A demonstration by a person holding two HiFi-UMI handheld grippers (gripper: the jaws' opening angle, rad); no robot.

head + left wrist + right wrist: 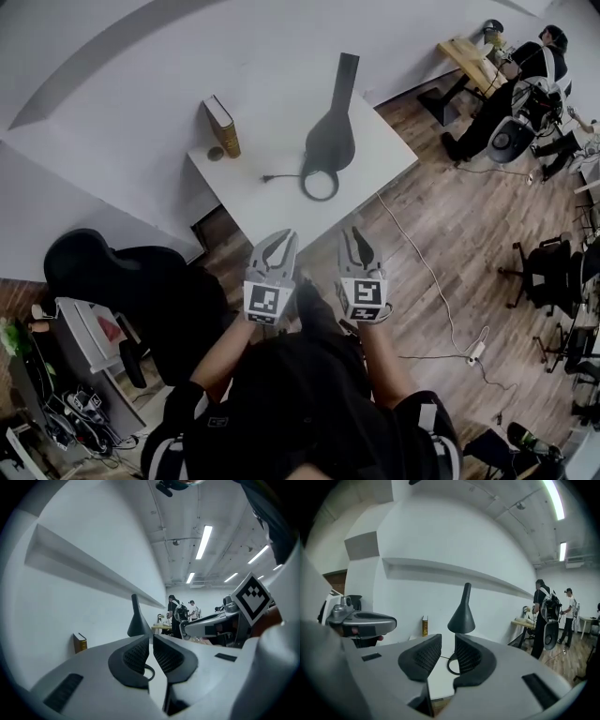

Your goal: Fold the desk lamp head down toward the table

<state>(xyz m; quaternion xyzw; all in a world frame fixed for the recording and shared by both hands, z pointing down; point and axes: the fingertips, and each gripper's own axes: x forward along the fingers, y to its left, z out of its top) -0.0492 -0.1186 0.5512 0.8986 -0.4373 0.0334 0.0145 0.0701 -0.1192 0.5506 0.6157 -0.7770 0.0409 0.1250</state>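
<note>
Nearest, the left gripper has its fingers almost together, a thin slit apart and on nothing. Beside it the right gripper holds its fingers wider apart, also empty. Beyond, on the white tabletop, a book stands left of the upright black desk lamp, well apart from both grippers.

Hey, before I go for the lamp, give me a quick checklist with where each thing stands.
1. Desk lamp upright on the table: ok.
2. Left gripper and right gripper empty: ok.
3. Left gripper open enough to grip: not ok, jaws nearly together.
4. Right gripper open enough: cannot tell, jaws partly apart.
5. Grippers at the lamp: not ok, both well short of it.
6. Book clear of the lamp: ok, apart.
</note>
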